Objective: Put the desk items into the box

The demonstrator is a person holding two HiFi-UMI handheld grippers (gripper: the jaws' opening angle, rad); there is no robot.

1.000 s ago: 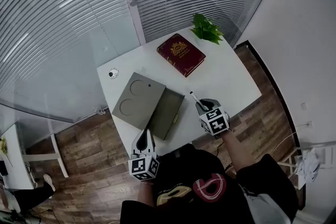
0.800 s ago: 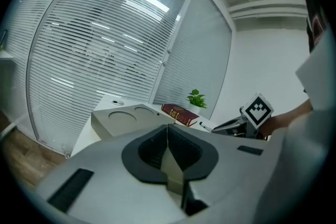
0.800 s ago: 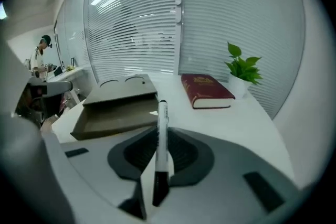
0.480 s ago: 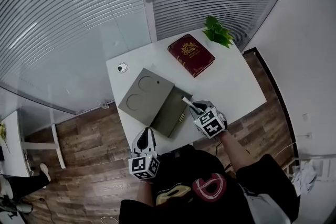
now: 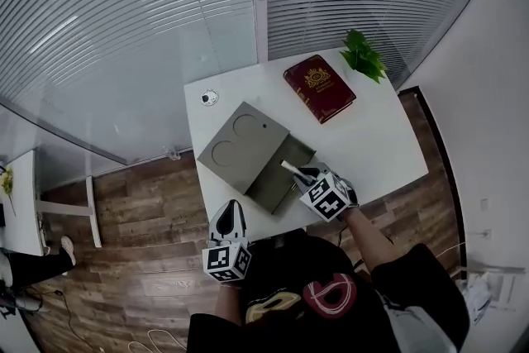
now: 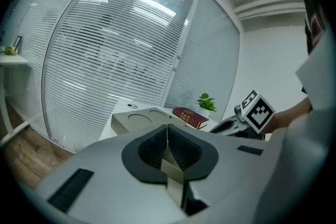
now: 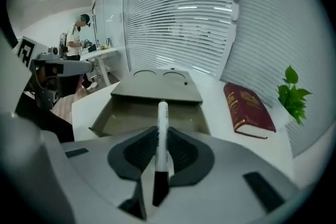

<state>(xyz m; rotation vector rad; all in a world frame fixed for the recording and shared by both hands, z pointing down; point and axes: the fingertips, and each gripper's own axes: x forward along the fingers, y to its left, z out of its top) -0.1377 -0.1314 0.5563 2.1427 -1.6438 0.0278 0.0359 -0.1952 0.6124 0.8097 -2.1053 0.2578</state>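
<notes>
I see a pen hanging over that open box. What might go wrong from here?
1. The right gripper pinches the pen near its dark end, so most of it sticks out past the jaws. It may tilt or slip out early.
2. The pen's tip points toward the lid at the far side of the box. If it is let go too far forward, it might land on the lid and roll onto the table.
</notes>
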